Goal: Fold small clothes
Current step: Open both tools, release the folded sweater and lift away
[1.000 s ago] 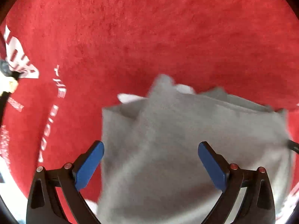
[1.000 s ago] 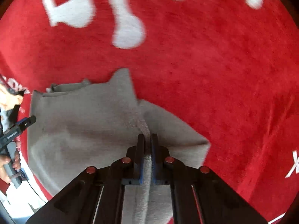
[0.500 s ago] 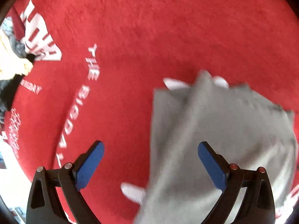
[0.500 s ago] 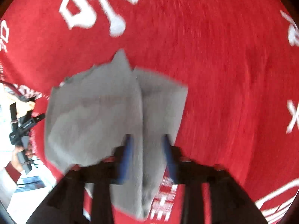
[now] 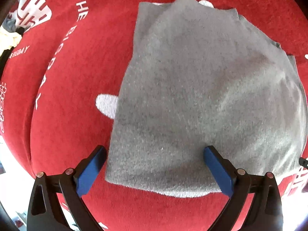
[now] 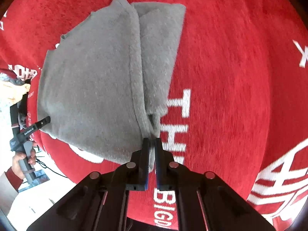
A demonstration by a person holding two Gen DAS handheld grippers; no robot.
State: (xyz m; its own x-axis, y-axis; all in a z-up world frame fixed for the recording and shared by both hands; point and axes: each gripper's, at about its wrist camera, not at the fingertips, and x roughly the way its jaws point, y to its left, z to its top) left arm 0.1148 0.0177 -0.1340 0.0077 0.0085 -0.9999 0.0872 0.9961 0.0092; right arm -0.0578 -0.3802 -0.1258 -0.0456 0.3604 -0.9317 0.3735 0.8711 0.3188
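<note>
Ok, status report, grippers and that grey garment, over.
Left gripper open above the grey garment. Right gripper shut on its edge. Garment on red blanket, nothing in the way.

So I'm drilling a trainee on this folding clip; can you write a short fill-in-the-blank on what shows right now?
1. The grey garment lies on a ___ cloth with white lettering.
2. The right gripper is ___ on the garment's edge.
3. The left gripper has its jaws ___, gripping nothing.
4. The finger pads are ___ in colour.

Missing words: red; shut; open; blue
</note>
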